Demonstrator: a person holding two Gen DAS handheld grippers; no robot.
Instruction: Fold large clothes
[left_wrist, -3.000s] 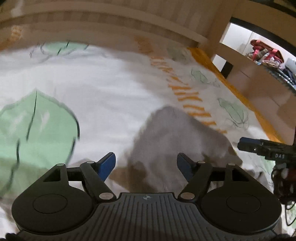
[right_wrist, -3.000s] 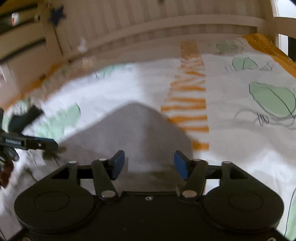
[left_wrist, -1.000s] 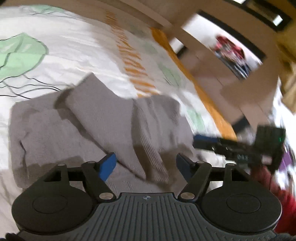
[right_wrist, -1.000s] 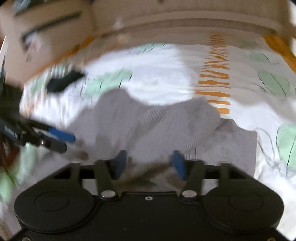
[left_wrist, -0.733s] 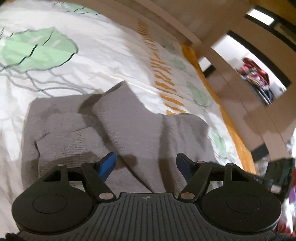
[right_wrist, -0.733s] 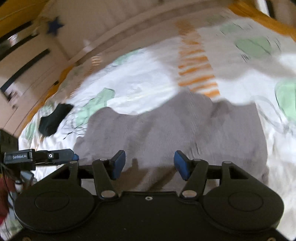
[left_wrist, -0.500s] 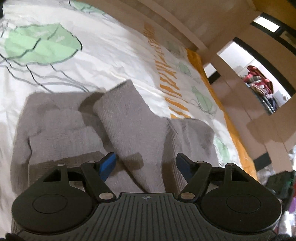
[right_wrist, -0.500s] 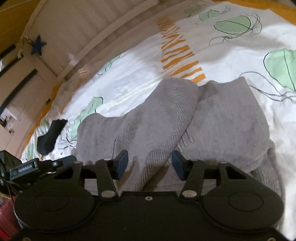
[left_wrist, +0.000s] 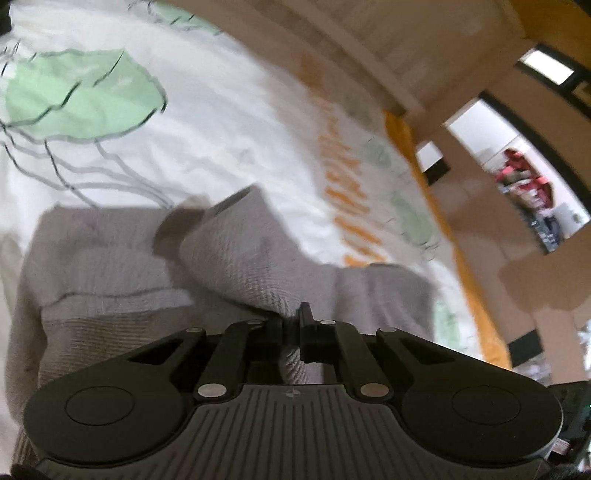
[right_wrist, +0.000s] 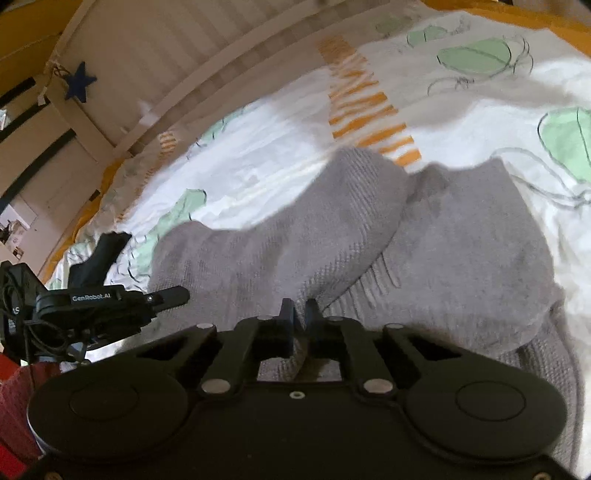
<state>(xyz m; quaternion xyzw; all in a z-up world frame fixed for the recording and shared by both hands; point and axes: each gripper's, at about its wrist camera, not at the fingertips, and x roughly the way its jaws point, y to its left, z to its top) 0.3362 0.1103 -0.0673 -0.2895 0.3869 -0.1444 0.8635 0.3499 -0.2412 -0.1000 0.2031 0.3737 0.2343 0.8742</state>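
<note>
A grey knitted sweater (left_wrist: 236, 254) lies partly folded on a white bedsheet (left_wrist: 221, 122) printed with green leaves and orange stripes. One sleeve crosses over its body. My left gripper (left_wrist: 291, 321) is shut on a pinch of the sweater's near edge. In the right wrist view the sweater (right_wrist: 461, 236) fills the middle, and my right gripper (right_wrist: 300, 314) is shut on a fold of its near edge. The left gripper also shows in the right wrist view (right_wrist: 173, 295), low over the sweater's left side.
A slatted white headboard (right_wrist: 192, 62) runs along the far side of the bed. A dark piece of clothing (right_wrist: 99, 254) lies on the sheet at the left. The bed's orange edge (left_wrist: 443, 221) and a doorway (left_wrist: 517, 166) are to the right.
Both grippers were open over the sweater half a second ago. Both have closed on the sweater's near edge. The cameras have moved in closer to the cloth.
</note>
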